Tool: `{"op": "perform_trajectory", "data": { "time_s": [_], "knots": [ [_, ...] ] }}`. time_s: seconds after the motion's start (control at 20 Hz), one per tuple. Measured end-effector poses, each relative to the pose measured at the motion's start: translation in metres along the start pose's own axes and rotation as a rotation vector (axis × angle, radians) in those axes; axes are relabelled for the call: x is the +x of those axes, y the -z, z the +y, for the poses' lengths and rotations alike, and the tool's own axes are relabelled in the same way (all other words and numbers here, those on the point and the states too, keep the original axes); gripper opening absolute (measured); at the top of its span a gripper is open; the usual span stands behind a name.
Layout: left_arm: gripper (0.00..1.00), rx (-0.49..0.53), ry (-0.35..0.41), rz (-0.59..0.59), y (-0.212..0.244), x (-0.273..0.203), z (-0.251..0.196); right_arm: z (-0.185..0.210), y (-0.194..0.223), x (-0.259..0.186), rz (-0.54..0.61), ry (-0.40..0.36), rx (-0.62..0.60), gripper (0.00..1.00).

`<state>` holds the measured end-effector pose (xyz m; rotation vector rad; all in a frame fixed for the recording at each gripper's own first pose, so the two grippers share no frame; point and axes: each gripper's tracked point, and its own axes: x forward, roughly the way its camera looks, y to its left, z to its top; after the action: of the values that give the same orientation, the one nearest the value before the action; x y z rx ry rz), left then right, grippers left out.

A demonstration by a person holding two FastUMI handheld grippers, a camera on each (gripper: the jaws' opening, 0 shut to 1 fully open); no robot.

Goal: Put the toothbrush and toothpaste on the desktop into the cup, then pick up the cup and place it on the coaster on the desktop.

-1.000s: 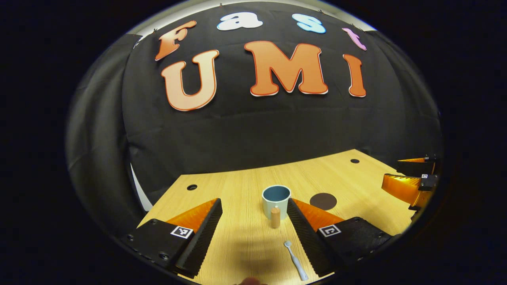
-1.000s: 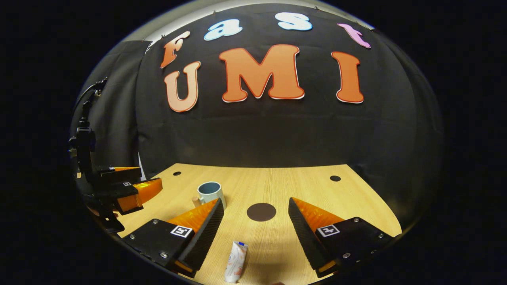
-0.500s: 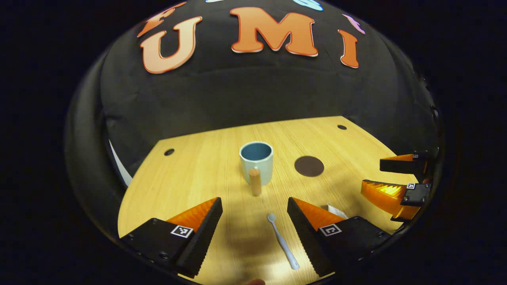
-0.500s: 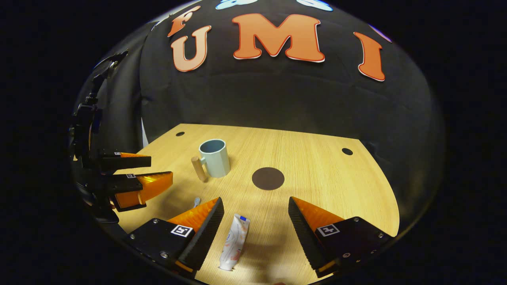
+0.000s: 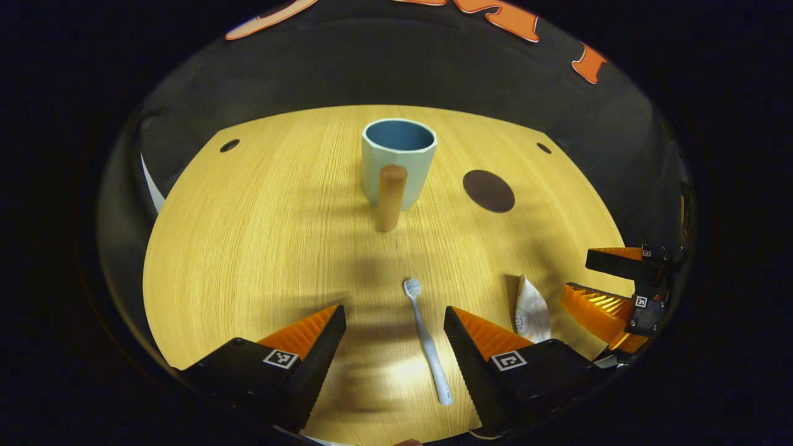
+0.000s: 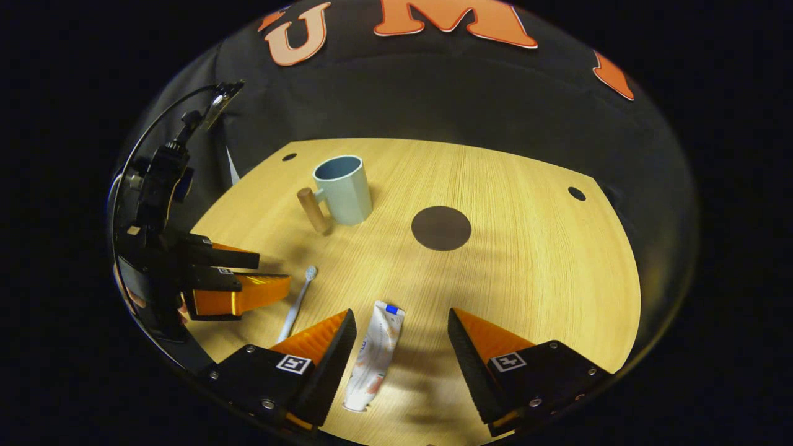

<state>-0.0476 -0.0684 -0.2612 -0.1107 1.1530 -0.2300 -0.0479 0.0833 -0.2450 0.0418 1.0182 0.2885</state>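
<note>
A pale blue cup [image 5: 398, 161] with a wooden handle [image 5: 390, 197] stands upright on the wooden desk; the right gripper view shows the cup [image 6: 342, 188] too. A dark round coaster [image 5: 489, 191] [image 6: 441, 228] lies to its right. A white toothbrush [image 5: 425, 339] lies flat between the fingers of my open left gripper [image 5: 394, 314], which hovers above it. A white toothpaste tube [image 6: 375, 355] lies flat between the fingers of my open right gripper [image 6: 401, 317]. In the left gripper view the toothpaste tube [image 5: 531, 310] lies beside the right gripper [image 5: 598, 279].
The desk [image 5: 260, 235] has small dark holes near its far corners [image 5: 229, 145] [image 6: 576, 193]. Black cloth closes the booth behind it. In the right gripper view the left gripper [image 6: 251, 275] hangs at the left over the toothbrush [image 6: 298, 302].
Both grippers have tilted downward and come lower over the desk. The toothbrush now lies between the left fingers and the toothpaste tube between the right fingers. Nothing on the desk has moved.
</note>
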Motion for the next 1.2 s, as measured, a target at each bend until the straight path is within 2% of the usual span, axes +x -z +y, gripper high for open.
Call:
{"op": "perform_trajectory", "data": {
  "time_s": [0.15,0.4,0.6,0.65,0.75,0.8,0.9,0.95,1.0,1.05,1.1,1.2],
  "knots": [
    [0.96,-0.005,-0.005,0.044,0.01,0.005,-0.002,0.008,0.014,0.012,0.084,-0.029,-0.023,0.87],
    [0.93,-0.032,-0.008,0.184,0.033,0.015,-0.011,0.015,0.031,0.026,0.193,-0.056,-0.047,0.81],
    [0.65,-0.048,-0.043,0.216,0.035,0.026,-0.015,0.011,0.044,0.036,0.27,-0.053,-0.076,0.8],
    [0.61,-0.044,-0.058,0.226,0.035,0.026,-0.013,0.012,0.046,0.035,0.282,-0.059,-0.073,0.74],
    [0.54,-0.057,-0.064,0.241,0.038,0.026,-0.017,0.019,0.047,0.04,0.297,-0.071,-0.06,0.75],
    [0.46,-0.068,-0.07,0.251,0.041,0.028,-0.018,0.019,0.048,0.044,0.3,-0.069,-0.059,0.75],
    [0.39,-0.076,-0.078,0.273,0.046,0.03,-0.026,0.019,0.049,0.043,0.312,-0.074,-0.049,0.75],
    [0.4,-0.077,-0.093,0.275,0.047,0.033,-0.025,0.021,0.051,0.045,0.314,-0.075,-0.043,0.73],
    [0.37,-0.099,-0.09,0.275,0.048,0.035,-0.027,0.023,0.051,0.046,0.315,-0.079,-0.045,0.7],
    [0.29,-0.098,-0.101,0.282,0.045,0.032,-0.029,0.023,0.051,0.045,0.315,-0.085,-0.043,0.6],
    [0.24,-0.088,-0.107,0.286,0.047,0.033,-0.029,0.023,0.049,0.045,0.311,-0.089,-0.032,0.63],
    [0.22,-0.081,-0.126,0.273,0.043,0.034,-0.029,0.024,0.045,0.043,0.294,-0.11,-0.004,0.55]
  ]
}}
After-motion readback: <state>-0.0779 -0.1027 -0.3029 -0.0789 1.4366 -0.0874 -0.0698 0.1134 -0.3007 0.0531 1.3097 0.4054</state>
